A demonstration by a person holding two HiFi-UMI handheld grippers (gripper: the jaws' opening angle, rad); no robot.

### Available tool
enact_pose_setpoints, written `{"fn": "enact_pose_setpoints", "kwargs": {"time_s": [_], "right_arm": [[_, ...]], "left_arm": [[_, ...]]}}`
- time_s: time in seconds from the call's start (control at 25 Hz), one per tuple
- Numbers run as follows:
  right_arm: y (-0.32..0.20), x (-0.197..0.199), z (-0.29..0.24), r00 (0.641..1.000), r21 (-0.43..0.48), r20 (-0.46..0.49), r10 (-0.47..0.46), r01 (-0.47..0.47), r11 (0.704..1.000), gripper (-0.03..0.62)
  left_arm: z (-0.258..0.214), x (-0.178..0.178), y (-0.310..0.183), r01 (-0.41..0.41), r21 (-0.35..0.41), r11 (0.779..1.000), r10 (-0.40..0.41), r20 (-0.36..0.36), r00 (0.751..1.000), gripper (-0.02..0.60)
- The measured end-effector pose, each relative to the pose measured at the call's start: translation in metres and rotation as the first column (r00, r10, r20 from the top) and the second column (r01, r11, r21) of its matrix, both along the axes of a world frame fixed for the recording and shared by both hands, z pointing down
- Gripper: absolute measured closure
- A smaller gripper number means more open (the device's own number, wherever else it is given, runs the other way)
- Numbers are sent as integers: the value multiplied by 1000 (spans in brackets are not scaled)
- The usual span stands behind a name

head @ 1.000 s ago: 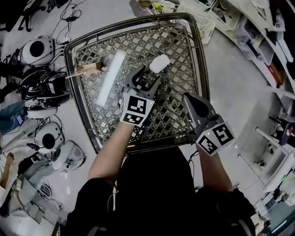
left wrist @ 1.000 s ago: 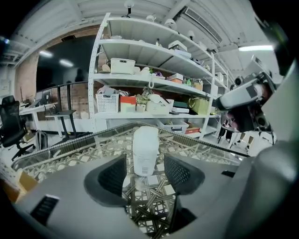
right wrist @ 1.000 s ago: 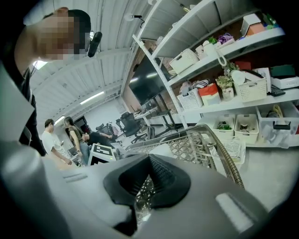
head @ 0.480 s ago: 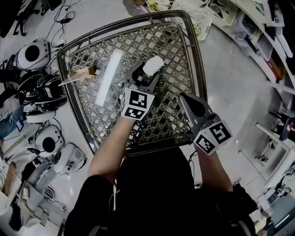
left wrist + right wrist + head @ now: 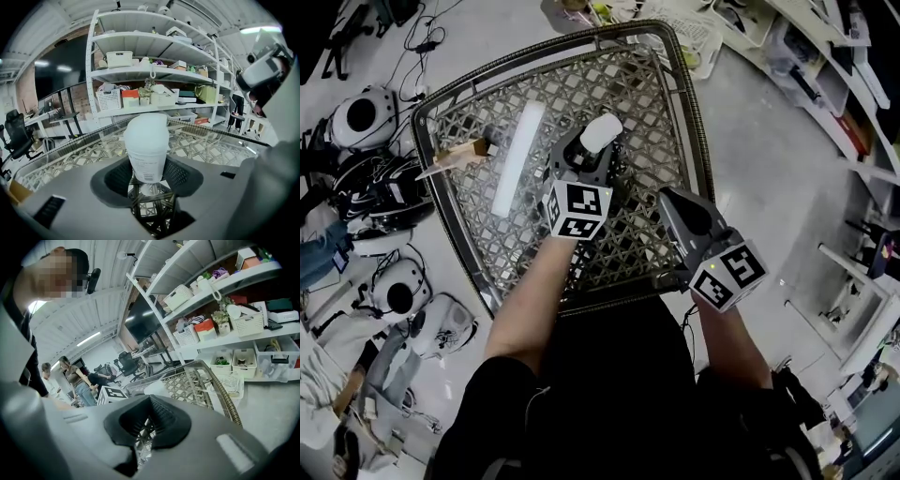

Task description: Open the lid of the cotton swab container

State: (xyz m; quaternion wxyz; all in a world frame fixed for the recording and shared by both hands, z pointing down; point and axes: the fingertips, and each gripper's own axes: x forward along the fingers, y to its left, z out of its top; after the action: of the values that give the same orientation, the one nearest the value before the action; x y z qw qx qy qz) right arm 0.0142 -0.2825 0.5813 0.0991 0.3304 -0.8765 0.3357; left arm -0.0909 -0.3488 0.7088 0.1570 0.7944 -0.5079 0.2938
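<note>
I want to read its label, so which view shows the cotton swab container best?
The left gripper view: the cotton swab container stands upright between the closing jaws of the left gripper, with its label and lid visible. The head view shows only its white top from above. The right gripper view hardly shows it.

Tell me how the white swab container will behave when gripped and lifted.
The swab container looks like thin plastic, so probably light and squashy. It stands upright, taller than wide, so a push near its top may tip it. The jaws of the left gripper are closing around it; smooth sides could slip.
</note>
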Motion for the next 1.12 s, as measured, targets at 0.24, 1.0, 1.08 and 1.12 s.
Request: {"fn": "enact_pose_setpoints", "kwargs": {"time_s": [0.24, 1.0, 1.08, 1.12], "right_arm": [[3, 0, -6, 1000, 6, -9, 3, -3, 1000, 583], [34, -2, -70, 1000, 104, 4, -17, 17, 994, 582], [41, 4, -84, 1000, 120, 1, -14, 13, 993, 582], [44, 6, -90, 1000, 128, 1, -11, 11, 992, 582]], "left_arm": [[-7, 2, 5, -56, 10, 998, 57, -33, 998, 383], [-100, 41, 80, -294, 89, 952, 303, -116, 946, 385], [-117, 47, 91, -322, 102, 941, 334, -126, 934, 385], [-125, 50, 97, -337, 109, 935, 350, -127, 928, 385]]}}
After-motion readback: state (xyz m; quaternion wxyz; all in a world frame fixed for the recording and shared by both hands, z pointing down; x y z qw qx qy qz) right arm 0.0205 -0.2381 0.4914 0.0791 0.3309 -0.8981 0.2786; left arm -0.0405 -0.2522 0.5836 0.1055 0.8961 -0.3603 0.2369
